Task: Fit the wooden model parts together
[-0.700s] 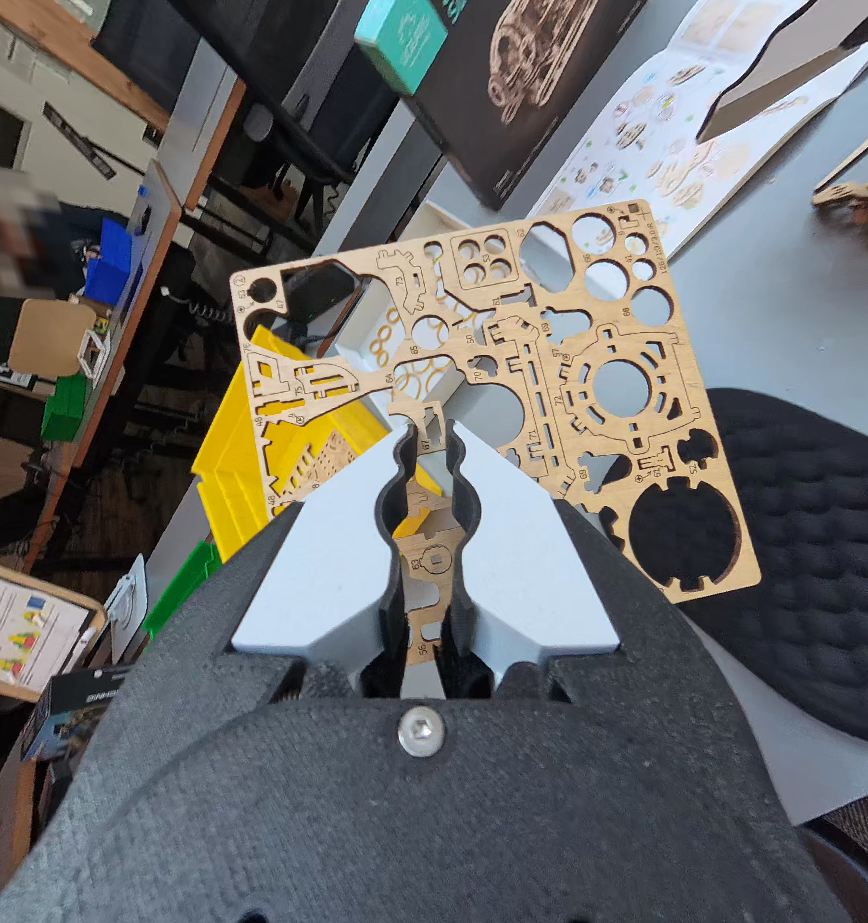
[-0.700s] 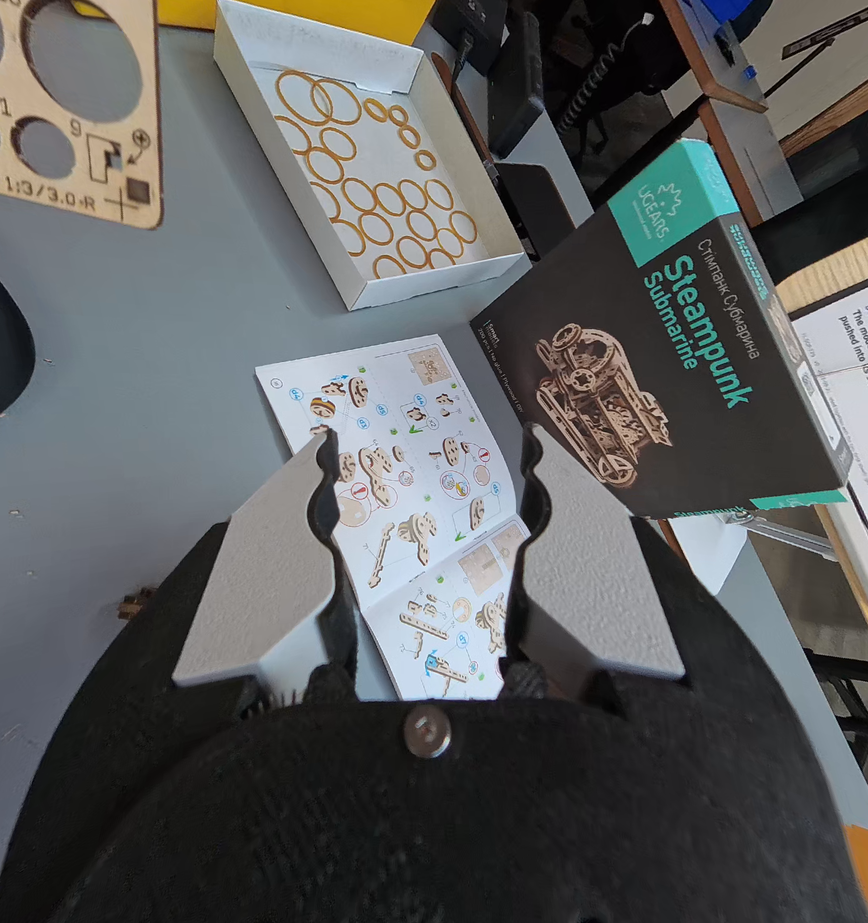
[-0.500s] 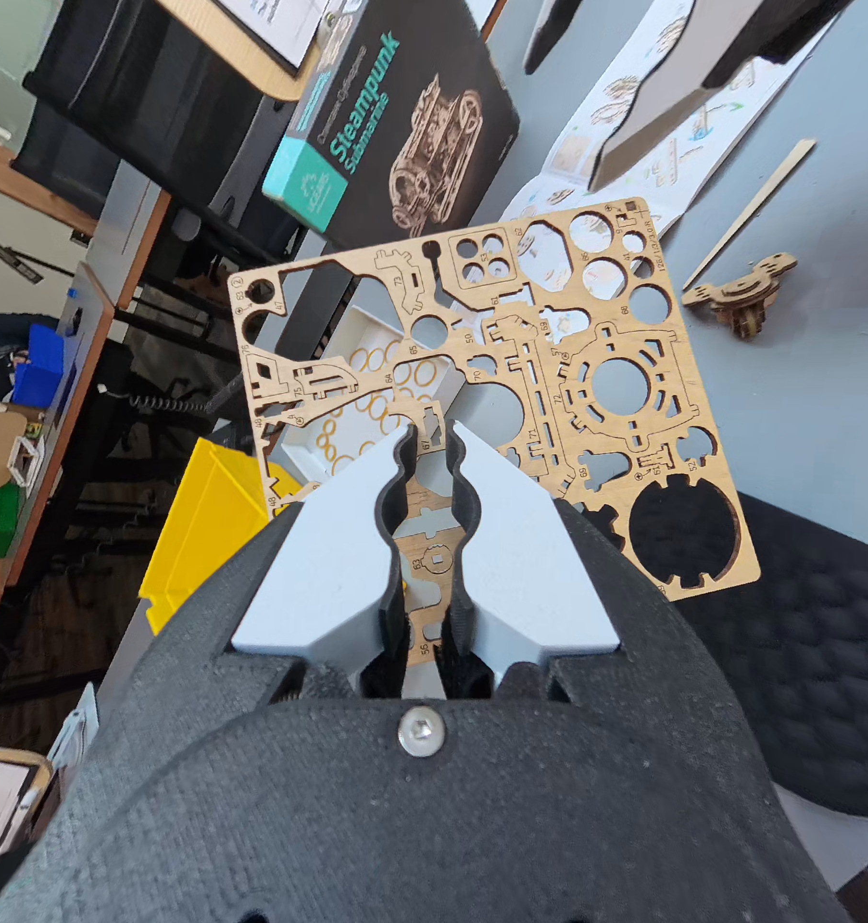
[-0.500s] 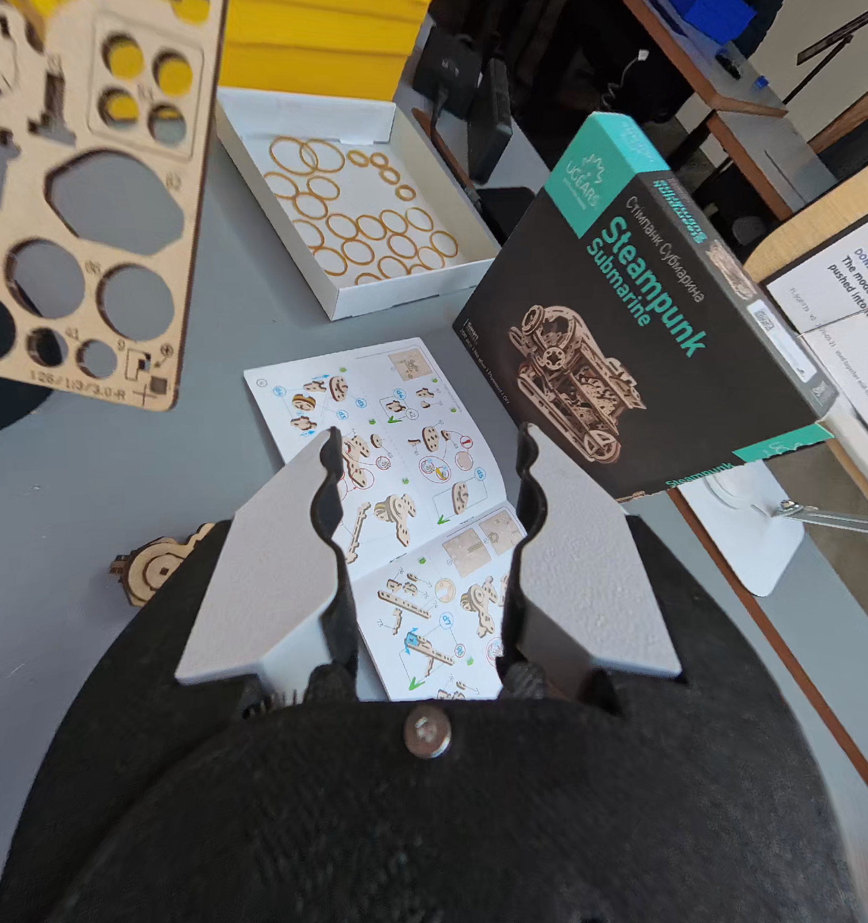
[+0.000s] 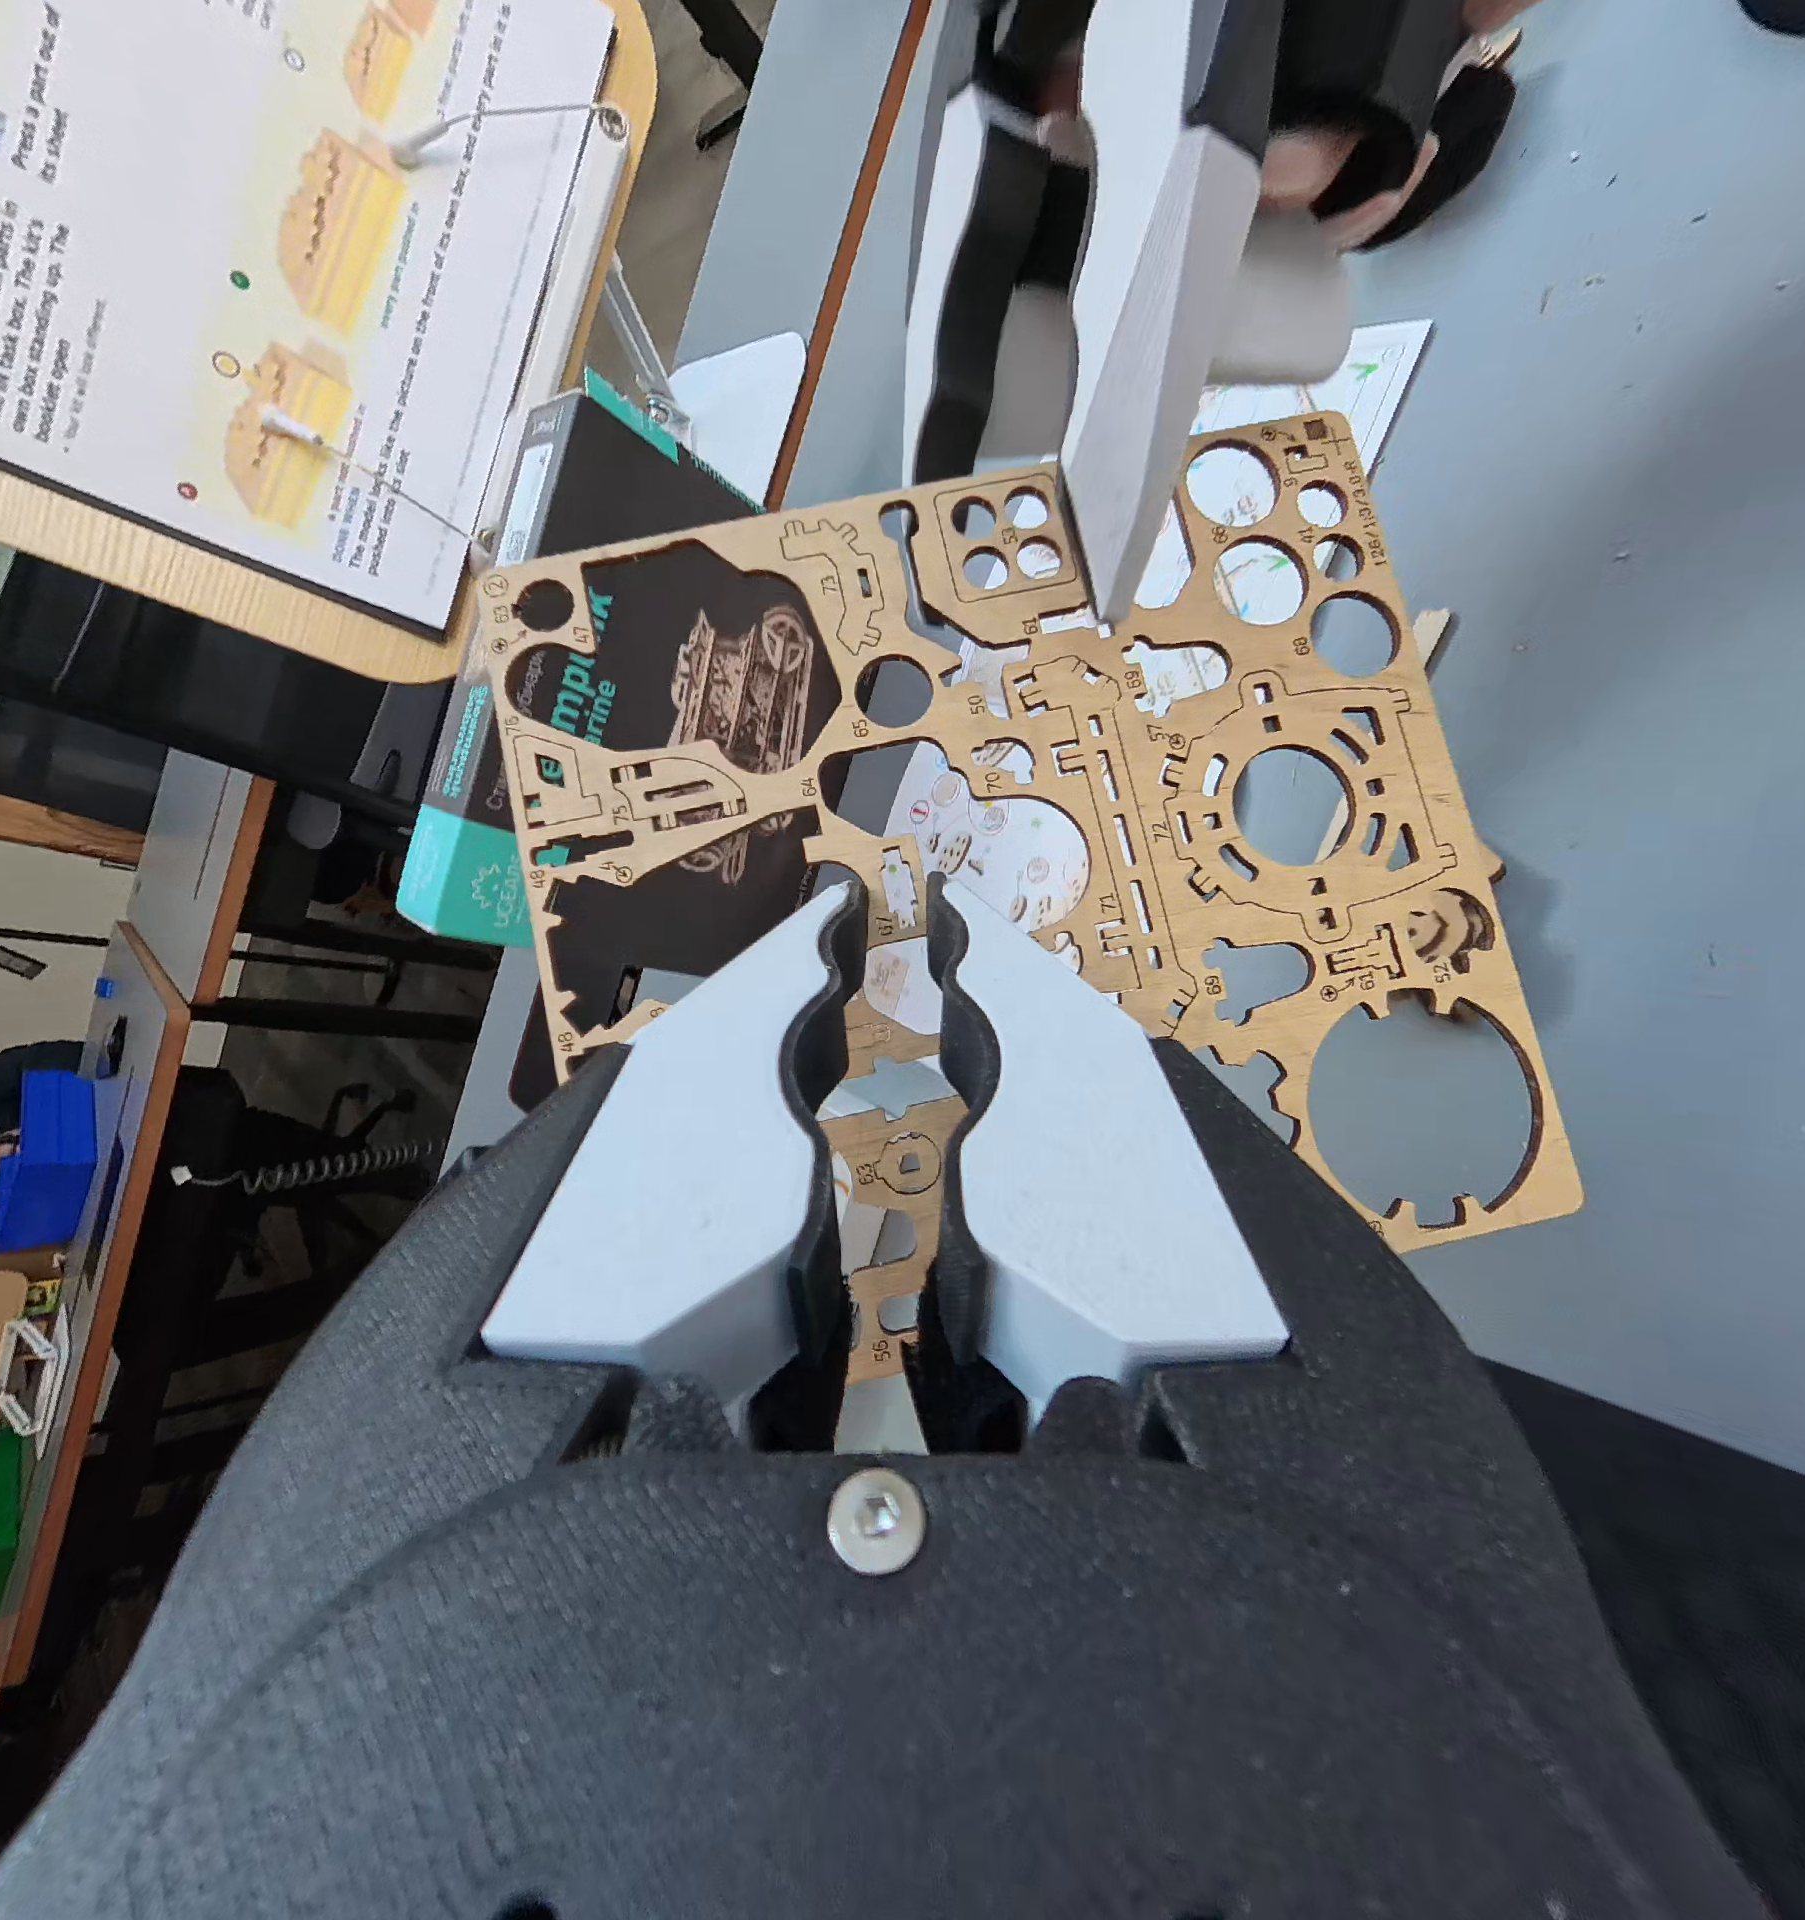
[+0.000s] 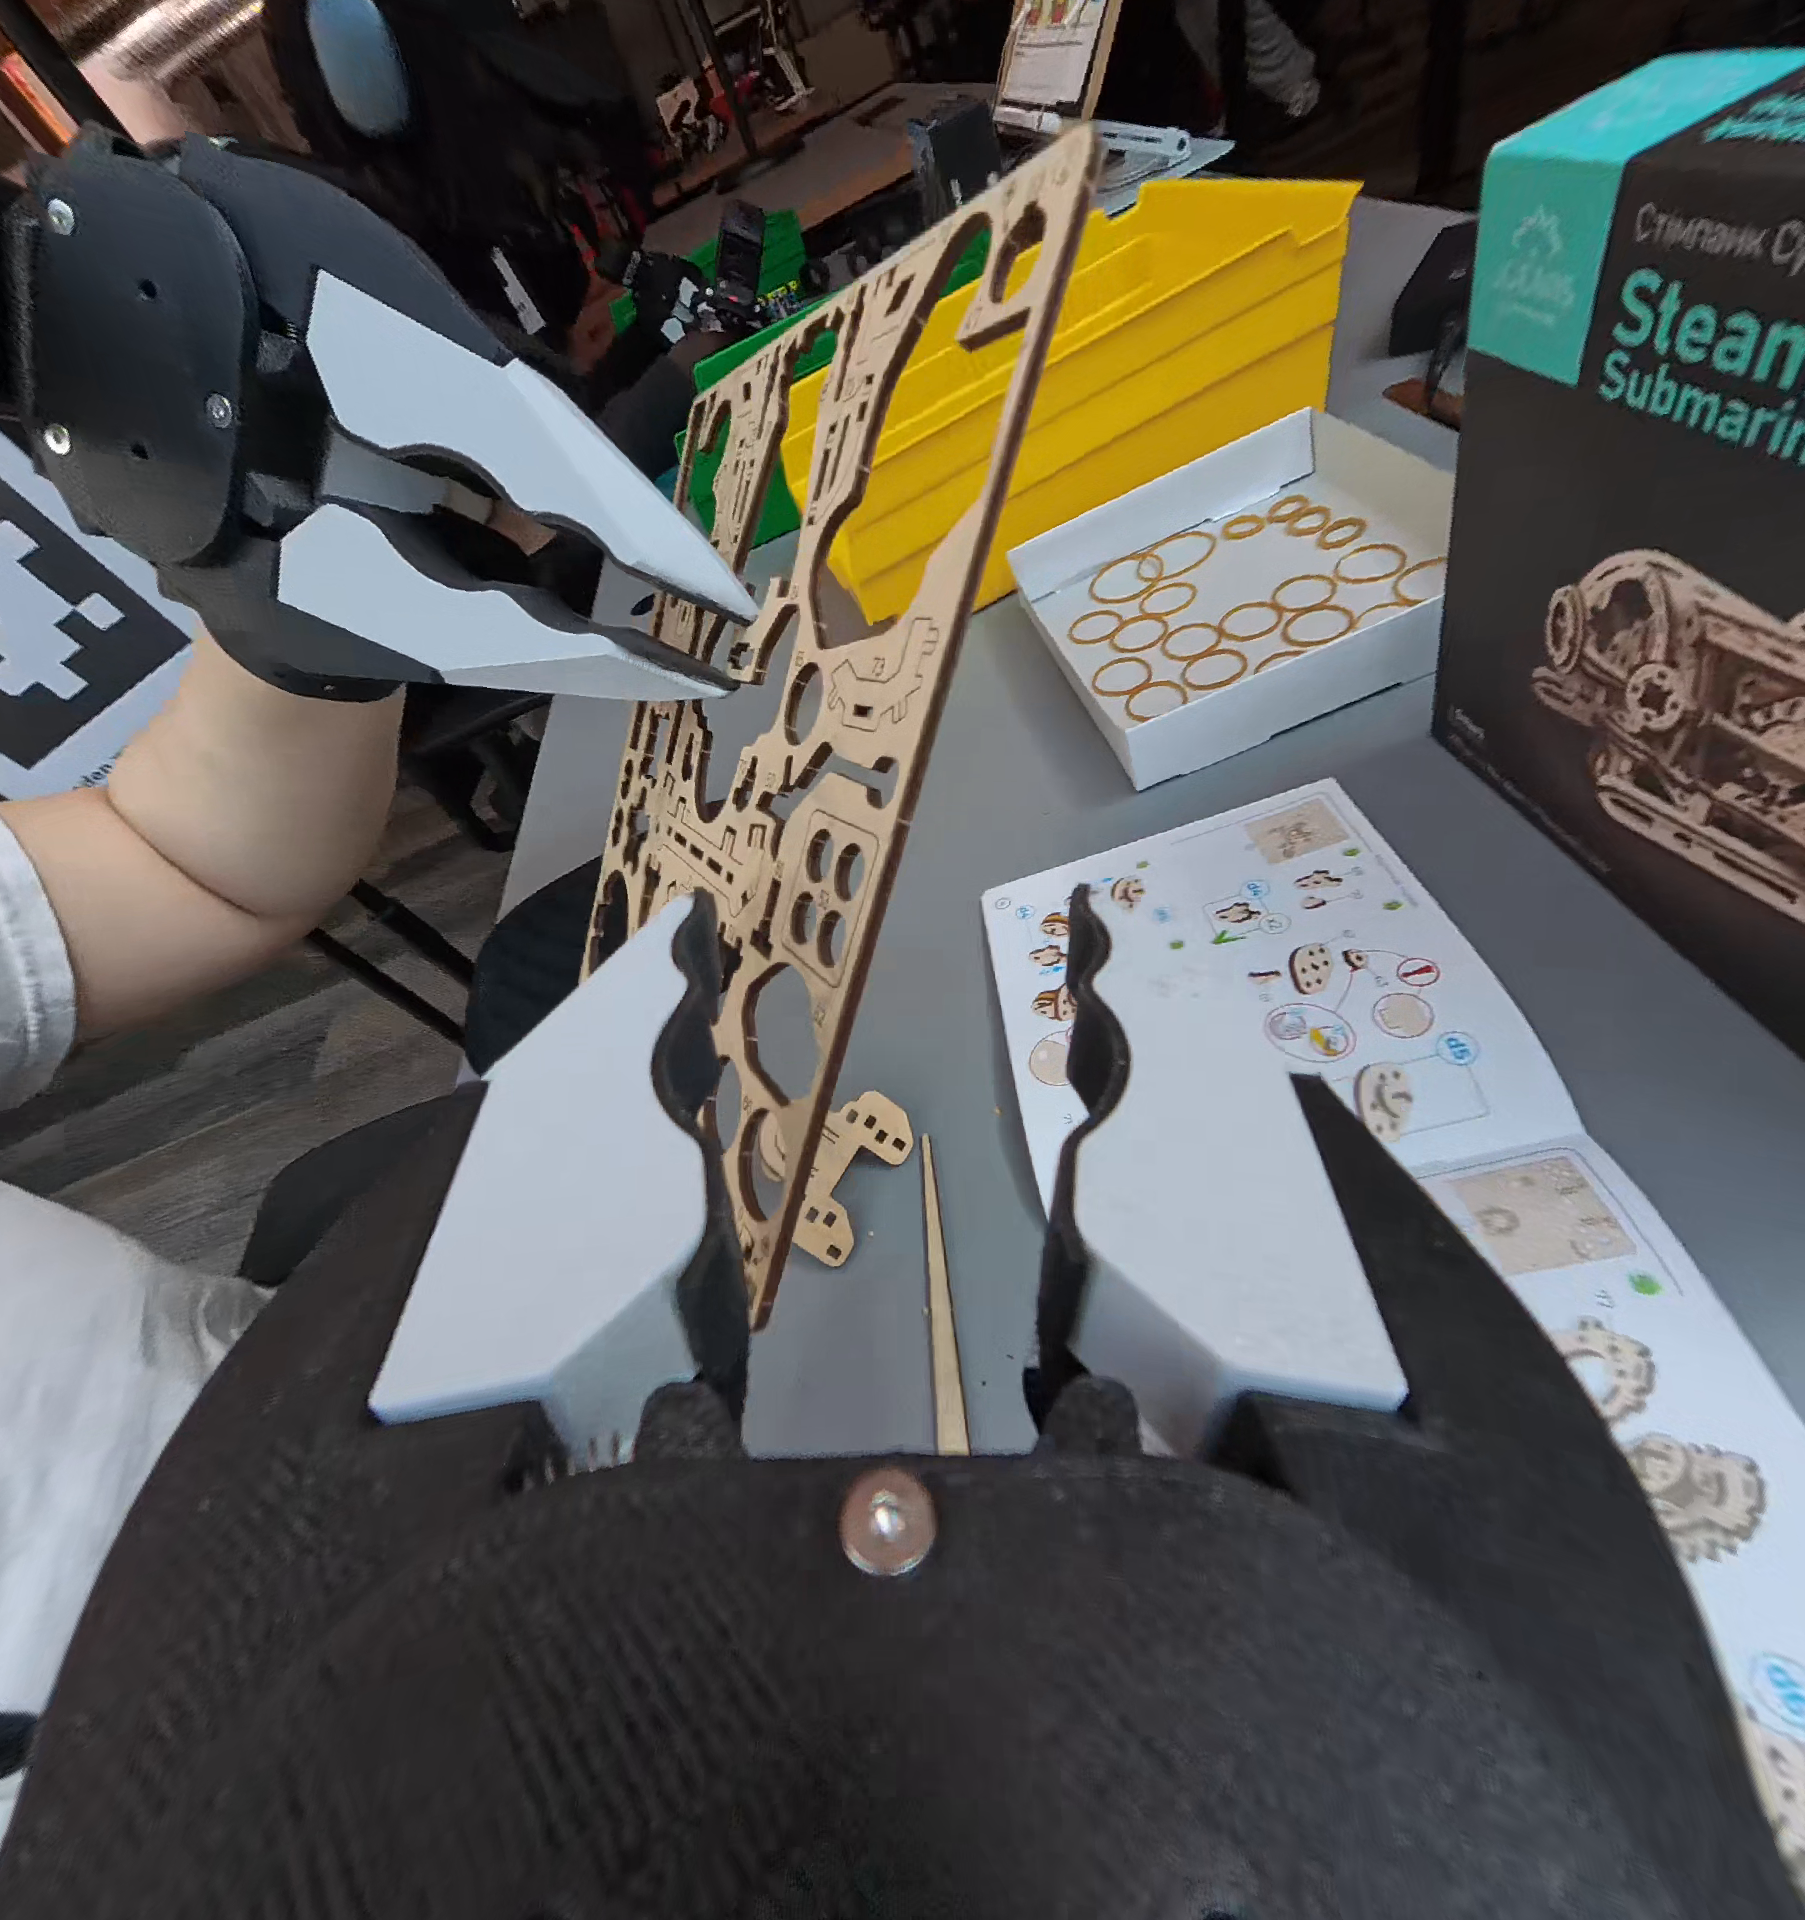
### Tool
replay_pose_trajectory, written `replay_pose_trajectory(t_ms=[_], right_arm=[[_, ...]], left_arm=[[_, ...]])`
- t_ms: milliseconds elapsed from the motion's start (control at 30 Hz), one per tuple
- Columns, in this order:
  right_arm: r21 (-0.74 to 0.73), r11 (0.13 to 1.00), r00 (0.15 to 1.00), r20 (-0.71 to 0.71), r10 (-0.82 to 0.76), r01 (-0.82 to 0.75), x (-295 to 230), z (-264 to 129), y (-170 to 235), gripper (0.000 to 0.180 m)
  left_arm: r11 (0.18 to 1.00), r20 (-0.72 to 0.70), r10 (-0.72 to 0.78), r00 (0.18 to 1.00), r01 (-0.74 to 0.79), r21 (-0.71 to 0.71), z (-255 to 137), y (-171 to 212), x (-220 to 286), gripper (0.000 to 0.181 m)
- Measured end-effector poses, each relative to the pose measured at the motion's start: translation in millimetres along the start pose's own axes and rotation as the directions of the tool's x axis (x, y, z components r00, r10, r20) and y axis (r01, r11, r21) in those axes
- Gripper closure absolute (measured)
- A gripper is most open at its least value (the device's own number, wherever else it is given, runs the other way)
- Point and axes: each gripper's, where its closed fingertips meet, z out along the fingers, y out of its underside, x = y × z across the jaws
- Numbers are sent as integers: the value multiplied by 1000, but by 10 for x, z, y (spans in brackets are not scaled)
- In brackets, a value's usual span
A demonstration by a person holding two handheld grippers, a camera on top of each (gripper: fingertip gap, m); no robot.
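Note:
My left gripper (image 5: 893,894) is shut on a laser-cut wooden parts sheet (image 5: 1085,831) and holds it up above the grey table (image 5: 1656,727). Many parts have been punched out of the sheet. My right gripper (image 6: 882,899) is open, and its fingers straddle the far edge of the sheet (image 6: 877,623), which stands tilted and edge-on between them. In the left wrist view one right finger (image 5: 1137,364) lies against the sheet's face. The left gripper (image 6: 742,649) also shows in the right wrist view. A small wooden assembly (image 6: 846,1174) and a thin wooden stick (image 6: 942,1320) lie on the table.
An open instruction booklet (image 6: 1293,987) lies to the right, and the dark kit box (image 6: 1656,520) stands behind it. A white tray of rubber rings (image 6: 1241,623) and a yellow bin (image 6: 1137,343) sit at the back. A black pad (image 6: 524,966) lies to the left. One gripper's finger ends stand about 7 centimetres off the other's. Between my right fingertips and the thin wooden stick (image 6: 942,1320) there is roughly 15 centimetres. Left tips and right tips are each some 15 centimetres from the small wooden assembly (image 6: 846,1174).
My left gripper swung the sheet round and tilted it up. My right gripper moved from above the booklet to the sheet, and its open fingers now straddle the sheet's edge.

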Motion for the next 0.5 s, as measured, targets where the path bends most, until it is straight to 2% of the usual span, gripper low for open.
replay_pose_trajectory(t_ms=[33, 100, 133, 233, 267, 333, 400, 500], right_arm=[[-15, 999, 998, 44, 37, -37, -19, 22, 51, 120], [-53, 995, 985, 150, 88, -81, -117, 25, 139, 161], [-42, 995, 980, 172, 99, -93, -122, 7, 141, 174], [-3, 990, 972, 189, 138, -140, -42, -71, 158, 177], [17, 985, 968, 188, 167, -173, 2, -104, 145, 178], [67, 974, 967, 153, 204, -216, 132, -172, 99, 178], [101, 972, 970, 138, 199, -214, 198, -237, 48, 178], [140, 968, 972, 137, 190, -208, 218, -299, -26, 178]], left_arm=[[1000, -11, 2, 1000, -1, 13, 53, -42, 16, 171], [1000, -23, 10, 1000, -10, 22, 162, -79, 28, 172], [1000, -23, 20, 1000, -19, 15, 217, -64, 21, 171], [995, -30, -9, 1000, 12, 96, 318, -116, -6, 179], [988, -14, -62, 998, 64, 142, 325, -152, -66, 172], [951, 20, -210, 977, 200, 237, 294, -186, -240, 148], [870, 38, -396, 917, 362, 336, 224, -122, -435, 124], [657, -75, -658, 749, 620, 428, 226, 117, -539, 104]])
